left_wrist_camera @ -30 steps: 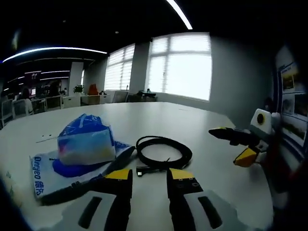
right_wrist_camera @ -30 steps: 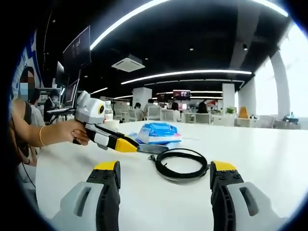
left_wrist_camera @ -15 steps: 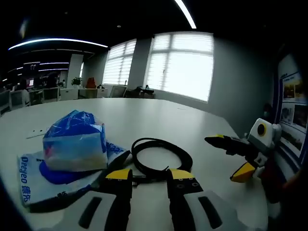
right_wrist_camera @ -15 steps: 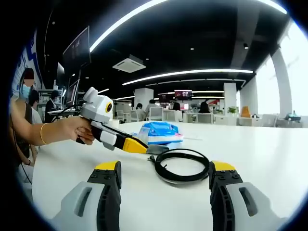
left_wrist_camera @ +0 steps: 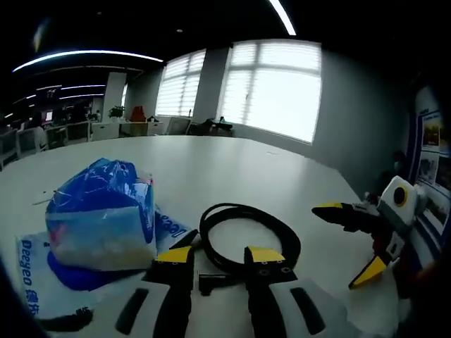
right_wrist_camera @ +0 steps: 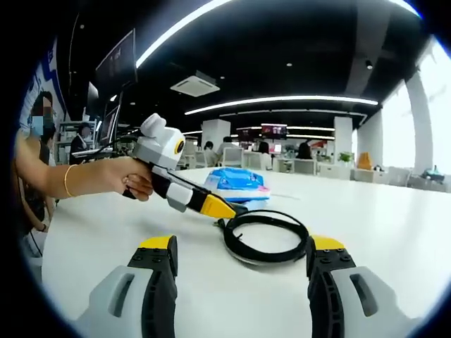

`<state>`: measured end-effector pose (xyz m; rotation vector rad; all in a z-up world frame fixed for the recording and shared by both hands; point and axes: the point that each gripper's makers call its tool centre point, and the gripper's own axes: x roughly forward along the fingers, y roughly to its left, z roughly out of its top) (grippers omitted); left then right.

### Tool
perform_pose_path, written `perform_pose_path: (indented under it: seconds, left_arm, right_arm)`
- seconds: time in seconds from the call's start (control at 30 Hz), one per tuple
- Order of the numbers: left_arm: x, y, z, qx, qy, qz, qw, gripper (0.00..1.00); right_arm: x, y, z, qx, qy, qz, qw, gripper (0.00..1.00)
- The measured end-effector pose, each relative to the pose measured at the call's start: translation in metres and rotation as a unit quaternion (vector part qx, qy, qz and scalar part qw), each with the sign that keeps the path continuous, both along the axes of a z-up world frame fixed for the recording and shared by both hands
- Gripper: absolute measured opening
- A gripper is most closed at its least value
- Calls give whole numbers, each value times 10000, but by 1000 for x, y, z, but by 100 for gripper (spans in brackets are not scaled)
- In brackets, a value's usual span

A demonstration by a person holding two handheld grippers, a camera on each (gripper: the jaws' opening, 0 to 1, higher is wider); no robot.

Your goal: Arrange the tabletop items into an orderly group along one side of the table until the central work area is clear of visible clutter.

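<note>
1. You work on a large white round-edged table (left_wrist_camera: 232,169) in an open office; bright windows with blinds (left_wrist_camera: 282,91) stand far behind it in the left gripper view, and long ceiling light strips (right_wrist_camera: 282,102) run over desks and seated people in the right gripper view.
2. The far half of the table is bare, and its curved edge shows at the right in the left gripper view, so there is open surface beyond and to the right of the items.
3. The black coiled cable (left_wrist_camera: 248,236) lies flat near the middle of the table, its plug end (left_wrist_camera: 211,282) pointing to the near side, just in front of your left gripper (left_wrist_camera: 218,255).
4. The left gripper has its yellow-tipped jaws a small gap apart, holding nothing; the cable's near loop lies between and just beyond the tips.
5. The blue and white plastic bag (left_wrist_camera: 102,222) sits left of the cable, on a flat white packet with blue letters (left_wrist_camera: 49,282).
6. Your right gripper (right_wrist_camera: 239,246) has the jaws spread wide and empty, the cable (right_wrist_camera: 266,238) lying beyond them.
7. Your hand (right_wrist_camera: 130,179) holds the left gripper at the left in the right gripper view.
</note>
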<state>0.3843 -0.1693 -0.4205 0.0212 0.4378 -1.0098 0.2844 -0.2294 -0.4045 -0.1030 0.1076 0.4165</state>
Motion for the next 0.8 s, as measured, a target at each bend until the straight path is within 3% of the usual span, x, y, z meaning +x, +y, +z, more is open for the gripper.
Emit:
perform_pose_path:
  seconds: [0.13, 0.23, 0.43, 0.67, 0.8]
  left_arm:
    - [2, -3, -3, 15, 133, 4, 9999, 23]
    - [5, -7, -2, -159, 285, 55, 9995, 15]
    - [8, -6, -5, -118, 314, 124, 9994, 16]
    - [9, -7, -15, 141, 254, 76, 9995, 17]
    - [12, -7, -16, 52, 371, 142, 9992, 17]
  right_arm:
    - [5, -3, -2, -101, 84, -26, 9999, 72]
    - [10, -6, 2, -84, 6, -80, 9999, 71]
    - [16, -7, 2, -185, 32, -72, 9998, 71]
    - [23, -7, -7, -337, 316, 49, 9989, 70]
    - [27, -13, -21, -447, 564, -34, 9974, 70]
